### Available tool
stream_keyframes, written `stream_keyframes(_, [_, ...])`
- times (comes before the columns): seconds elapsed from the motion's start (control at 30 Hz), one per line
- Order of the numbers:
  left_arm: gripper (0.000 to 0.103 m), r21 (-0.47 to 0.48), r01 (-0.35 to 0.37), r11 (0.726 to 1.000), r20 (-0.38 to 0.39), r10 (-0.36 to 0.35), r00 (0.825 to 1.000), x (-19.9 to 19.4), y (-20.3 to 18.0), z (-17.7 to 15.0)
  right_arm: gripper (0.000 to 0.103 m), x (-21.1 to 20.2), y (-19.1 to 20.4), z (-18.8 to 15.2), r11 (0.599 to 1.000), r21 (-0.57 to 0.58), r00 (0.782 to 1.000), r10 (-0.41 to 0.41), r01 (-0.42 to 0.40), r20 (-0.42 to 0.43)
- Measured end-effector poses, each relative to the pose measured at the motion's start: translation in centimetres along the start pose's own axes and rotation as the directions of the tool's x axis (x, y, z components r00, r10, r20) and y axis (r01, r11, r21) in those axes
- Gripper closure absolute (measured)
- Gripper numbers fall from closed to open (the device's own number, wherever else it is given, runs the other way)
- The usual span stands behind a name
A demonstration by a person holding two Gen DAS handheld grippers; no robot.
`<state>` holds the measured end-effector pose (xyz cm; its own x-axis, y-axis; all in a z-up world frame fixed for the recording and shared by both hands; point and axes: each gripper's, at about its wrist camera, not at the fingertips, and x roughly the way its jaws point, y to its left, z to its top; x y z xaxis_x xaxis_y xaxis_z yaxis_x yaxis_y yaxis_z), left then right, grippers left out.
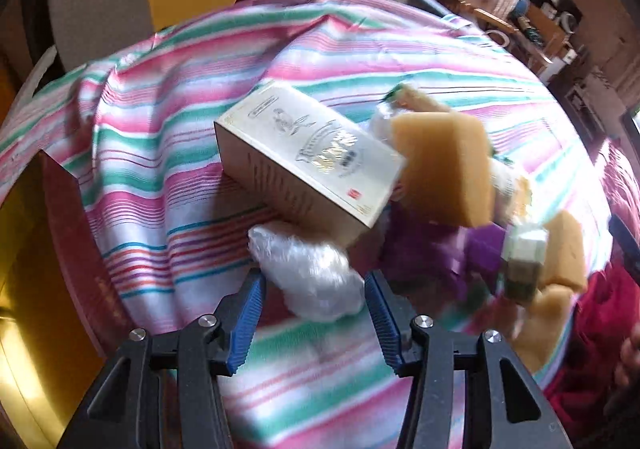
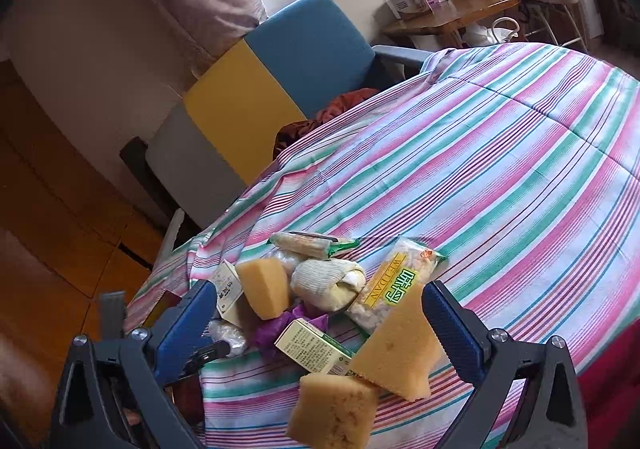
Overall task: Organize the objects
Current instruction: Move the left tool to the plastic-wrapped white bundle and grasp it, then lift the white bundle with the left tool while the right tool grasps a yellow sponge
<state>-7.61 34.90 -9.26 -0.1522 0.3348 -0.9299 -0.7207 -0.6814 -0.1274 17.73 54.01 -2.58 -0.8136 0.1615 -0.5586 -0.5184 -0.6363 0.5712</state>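
Observation:
A pile of objects lies on a striped bedspread (image 1: pixel 160 153). In the left wrist view my left gripper (image 1: pixel 314 299) is open, its blue pads on either side of a clear plastic-wrapped bundle (image 1: pixel 308 269). Beyond it lie a cream box (image 1: pixel 304 157), a yellow sponge (image 1: pixel 444 173), purple wrapping (image 1: pixel 428 253) and a small green-and-white box (image 1: pixel 524 261). In the right wrist view my right gripper (image 2: pixel 320 305) is open above the pile: sponges (image 2: pixel 400 349) (image 2: pixel 332 413) (image 2: pixel 266 287), a green box (image 2: pixel 316 347), a WEIDAN snack pack (image 2: pixel 396 281) and a rolled cloth (image 2: pixel 328 283).
A dark red box (image 1: pixel 68 225) with an open flap stands at the left of the bed. A blue and yellow chair (image 2: pixel 280 69) stands behind the bed. A wooden desk (image 2: pixel 452 13) with boxes is at the far side. The person's red sleeve (image 1: pixel 592 329) is at the right.

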Motion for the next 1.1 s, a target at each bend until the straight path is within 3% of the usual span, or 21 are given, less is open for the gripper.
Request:
stream_keyframes(0.13, [0.053,-0.035,0.016,0.999,-0.004,-0.016,1.0,0.9,0.3,0.5,0.0,0.1,-0.1,0.0,1.0,0.005,1.0,0.009,-0.009,-0.004])
stream_keyframes(0.23, [0.065,-0.015,0.039,0.999,0.033,-0.038,0.999,0.9,0.1,0.2,0.0,0.3,-0.1,0.0,1.0,0.003,1.0,0.006,-0.006,-0.011])
stream_keyframes(0.53, [0.065,0.028,0.086,0.996,0.146,-0.089,0.985,-3.3,0.1,-4.9,0.0,0.5,-1.2,0.3,0.998,0.055,0.999,-0.035,0.036,-0.013])
stream_keyframes(0.83, [0.065,0.025,0.13,0.991,0.246,-0.132,0.96,-8.4,0.7,-8.7,0.0,1.6,-0.2,-0.2,0.995,-0.012,0.993,-0.101,0.101,-0.069])
stream_keyframes(1.1, [0.065,-0.005,0.126,0.992,0.313,-0.118,0.942,-11.7,3.2,-11.7,0.0,0.9,1.8,-2.3,0.986,-0.049,0.974,-0.167,0.161,-0.153])
